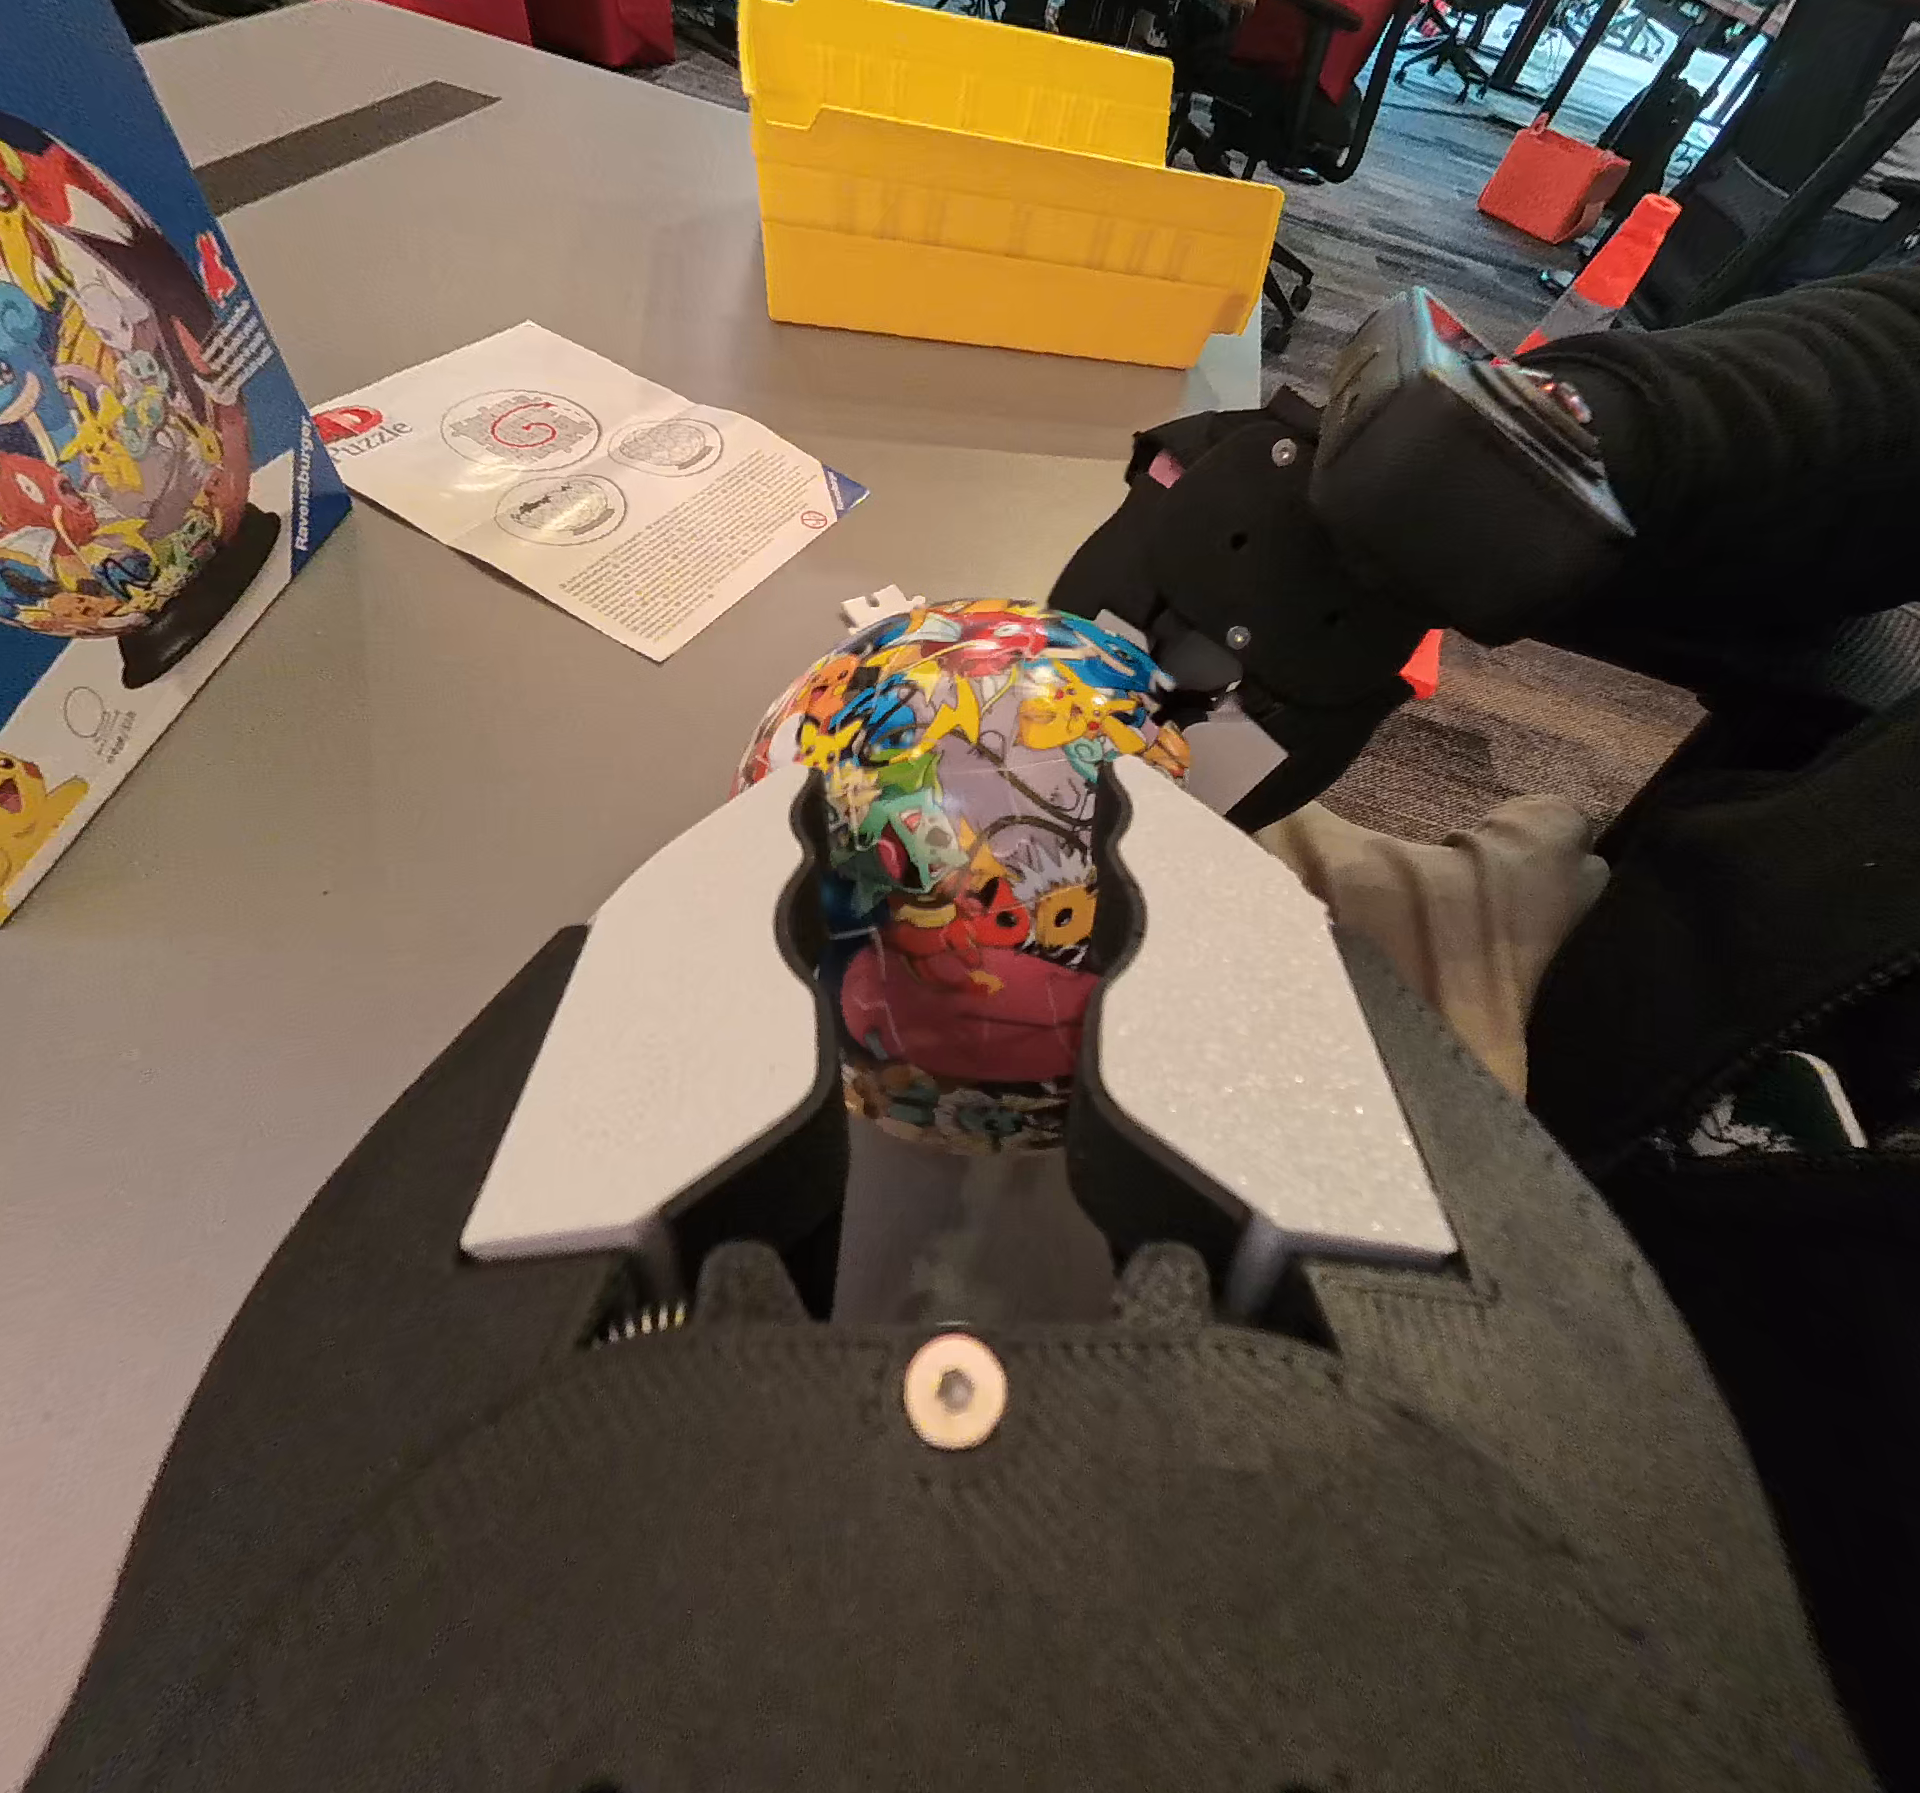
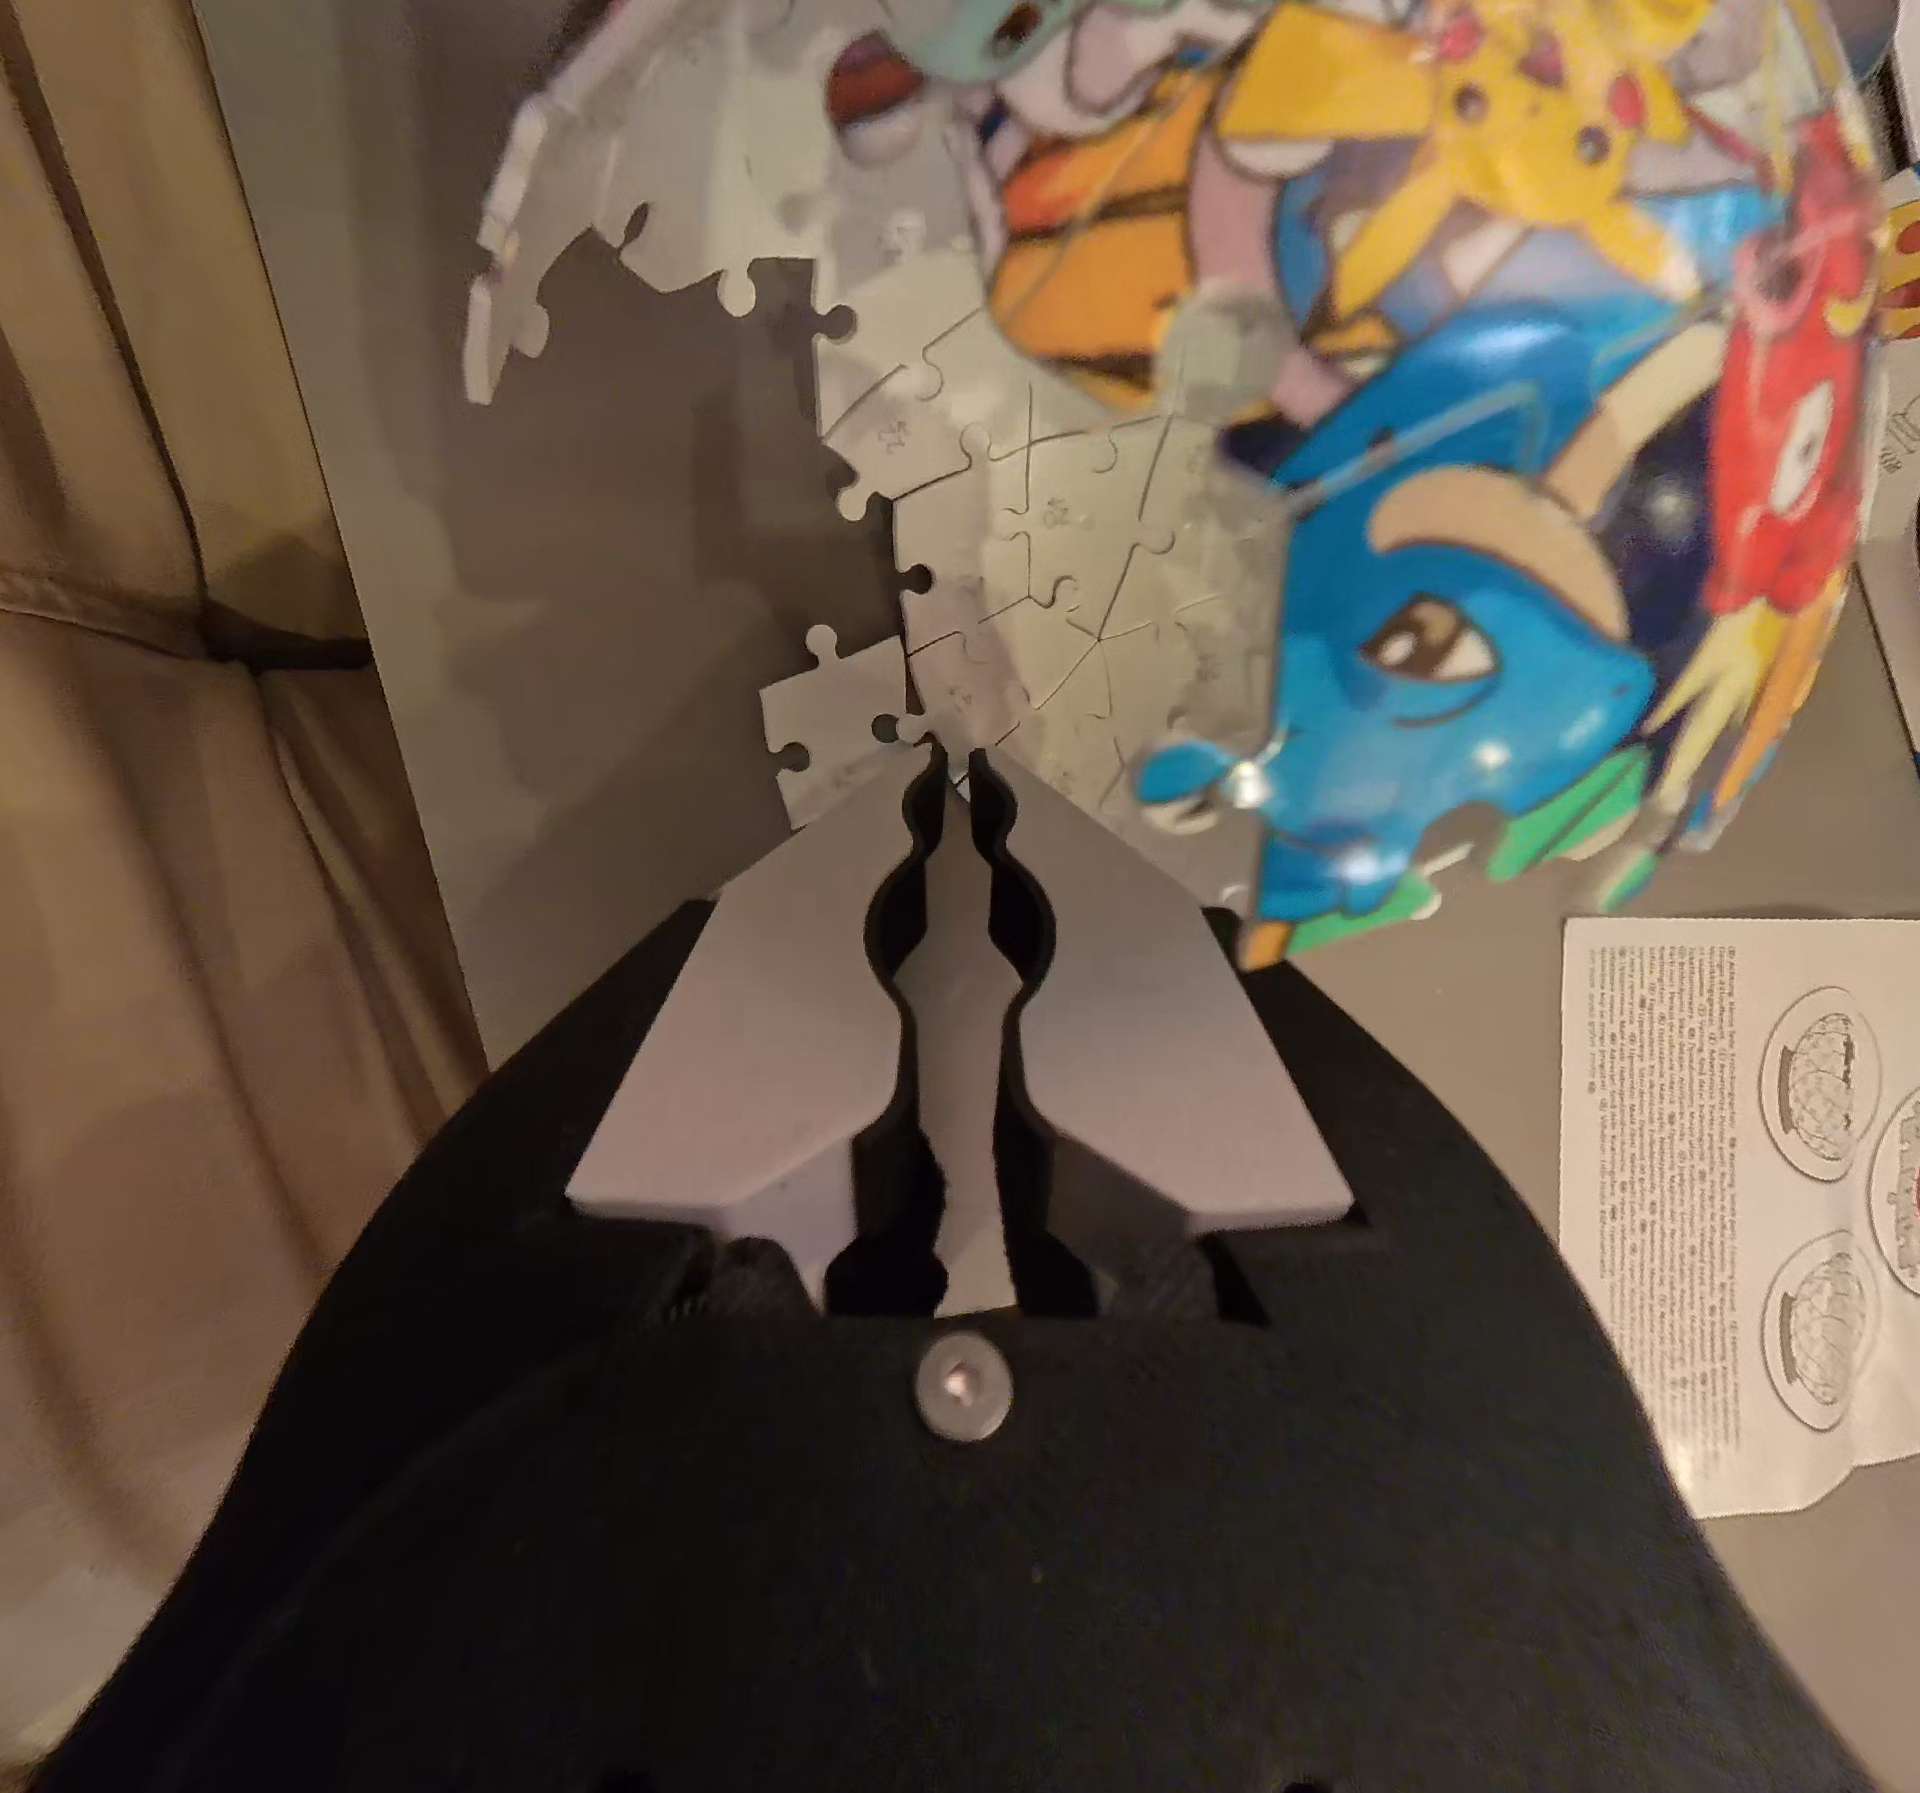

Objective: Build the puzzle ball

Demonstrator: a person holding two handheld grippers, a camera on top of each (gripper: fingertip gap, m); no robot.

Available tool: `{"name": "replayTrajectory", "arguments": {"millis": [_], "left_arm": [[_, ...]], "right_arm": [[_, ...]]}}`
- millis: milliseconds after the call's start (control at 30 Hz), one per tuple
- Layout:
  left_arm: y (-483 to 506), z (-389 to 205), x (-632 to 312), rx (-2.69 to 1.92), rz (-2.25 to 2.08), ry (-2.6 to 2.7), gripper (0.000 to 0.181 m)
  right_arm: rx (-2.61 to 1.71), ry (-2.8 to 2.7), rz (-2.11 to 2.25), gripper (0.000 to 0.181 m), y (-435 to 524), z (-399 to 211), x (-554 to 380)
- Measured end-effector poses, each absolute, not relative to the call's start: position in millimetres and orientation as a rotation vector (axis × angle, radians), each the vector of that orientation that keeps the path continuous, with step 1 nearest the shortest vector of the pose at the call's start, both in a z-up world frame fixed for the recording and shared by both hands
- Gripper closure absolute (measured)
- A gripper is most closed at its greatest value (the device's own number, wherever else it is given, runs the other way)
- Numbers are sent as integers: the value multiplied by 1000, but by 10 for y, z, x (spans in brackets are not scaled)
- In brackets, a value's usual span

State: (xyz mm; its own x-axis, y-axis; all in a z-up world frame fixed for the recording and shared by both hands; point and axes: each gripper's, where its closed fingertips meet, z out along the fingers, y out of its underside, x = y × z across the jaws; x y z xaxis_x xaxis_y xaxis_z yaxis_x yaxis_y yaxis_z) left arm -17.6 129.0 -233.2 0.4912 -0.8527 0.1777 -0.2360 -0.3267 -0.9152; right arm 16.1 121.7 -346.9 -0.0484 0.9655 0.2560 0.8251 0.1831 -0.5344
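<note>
Two grippers work the colourful, half-built plastic puzzle ball [image 1: 961,839] above the grey counter [image 1: 436,808]: left gripper [image 1: 956,870] jaws clamp it, right gripper [image 2: 954,769] jaws pinch narrowly a grey piece [image 2: 842,735] at its open rim.

Puzzle ball [image 1: 966,808]: glossy, multicolour cartoon print, partly built w/ jagged open gap showing grey inner side [image 2: 1049,538]. Held off the bench; one loose-looking grey piece [image 2: 831,735] at gap edge.
</note>
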Motion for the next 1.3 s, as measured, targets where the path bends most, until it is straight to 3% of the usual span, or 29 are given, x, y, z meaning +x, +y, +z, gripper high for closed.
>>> {"name": "replayTrajectory", "arguments": {"millis": [533, 800, 1300], "left_arm": [[1302, -2317, -177, -1809, -856, 957, 134], [1242, -2319, -113, -1810, -792, 1066, 122], [1298, -2297, -33, -1804, -756, 1148, 121]], "right_arm": [[-1698, -1890, 331, 178, 1218, -3468, 181], [-1703, -1885, 357, 178, 1204, -3463, 170], [-1697, -1888, 373, 178, 1174, -3456, 158]]}}
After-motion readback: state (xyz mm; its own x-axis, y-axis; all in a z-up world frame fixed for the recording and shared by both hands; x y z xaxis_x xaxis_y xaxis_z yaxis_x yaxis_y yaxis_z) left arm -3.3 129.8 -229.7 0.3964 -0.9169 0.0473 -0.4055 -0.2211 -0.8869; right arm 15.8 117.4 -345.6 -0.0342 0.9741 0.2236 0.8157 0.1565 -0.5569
